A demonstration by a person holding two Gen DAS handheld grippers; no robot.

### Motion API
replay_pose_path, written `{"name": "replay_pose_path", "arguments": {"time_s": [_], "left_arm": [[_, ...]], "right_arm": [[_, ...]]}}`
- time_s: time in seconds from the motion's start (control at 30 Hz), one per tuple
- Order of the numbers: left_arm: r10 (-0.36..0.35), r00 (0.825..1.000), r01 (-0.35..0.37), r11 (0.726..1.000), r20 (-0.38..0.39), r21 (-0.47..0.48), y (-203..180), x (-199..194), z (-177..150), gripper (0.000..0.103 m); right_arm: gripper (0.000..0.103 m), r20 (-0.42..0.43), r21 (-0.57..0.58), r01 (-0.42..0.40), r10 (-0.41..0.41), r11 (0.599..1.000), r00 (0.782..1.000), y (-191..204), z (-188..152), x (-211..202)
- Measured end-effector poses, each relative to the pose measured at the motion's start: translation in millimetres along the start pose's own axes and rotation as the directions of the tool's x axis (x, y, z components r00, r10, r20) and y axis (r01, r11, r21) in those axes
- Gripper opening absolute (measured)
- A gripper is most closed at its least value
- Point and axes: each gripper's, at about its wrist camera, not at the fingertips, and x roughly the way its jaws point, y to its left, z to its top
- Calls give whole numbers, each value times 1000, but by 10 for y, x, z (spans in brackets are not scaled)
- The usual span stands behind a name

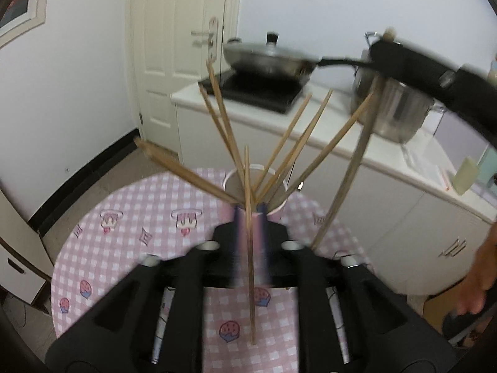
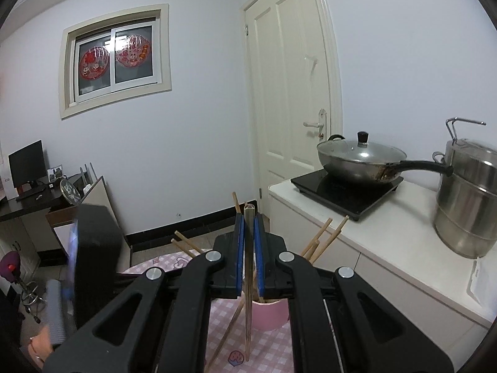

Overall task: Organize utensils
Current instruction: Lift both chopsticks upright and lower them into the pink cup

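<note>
A pink cup (image 1: pixel 254 175) stands on the table with several wooden chopsticks (image 1: pixel 293 152) fanned out of it. My left gripper (image 1: pixel 251 242) hovers just in front of the cup, blurred, jaws a little apart. One chopstick (image 1: pixel 251 295) stands upright in the gap, and the pads do not seem to press on it. My right gripper (image 2: pixel 248 220) is shut on a long grey-brown chopstick (image 2: pixel 247 310), which hangs point down in front of the cup (image 2: pixel 270 315). The left wrist view shows that gripper (image 1: pixel 385 45) high at the right, its stick (image 1: pixel 351 171) slanting down beside the cup.
The round table has a pink checked cloth (image 1: pixel 139 217). Behind it runs a white counter (image 2: pixel 388 227) with a lidded wok (image 2: pixel 360 158) on a black hob and a tall steel pot (image 2: pixel 466 199). A closed door (image 2: pixel 289 93) is at the back. A hand (image 1: pixel 478 279) is at the right edge.
</note>
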Motion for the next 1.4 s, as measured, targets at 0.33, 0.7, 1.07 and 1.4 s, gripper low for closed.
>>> {"name": "replay_pose_path", "arguments": {"time_s": [0.33,0.7,1.07,1.4], "left_arm": [[46,997,-47,999,-63,-5,1,429,-124,57],[24,989,-27,999,-144,-18,54,788,-140,27],[-17,999,16,1000,-36,-22,38,443,-25,7],[-25,940,48,997,341,-58,-19,-488,314,7]], "right_arm": [[5,-41,4,-10,11,1000,999,-56,-128,151],[5,-61,15,-23,24,1000,998,-111,-172,260],[5,-48,13,-32,32,999,998,-91,-90,181],[5,69,3,-18,18,1000,997,-53,283,-67]]}}
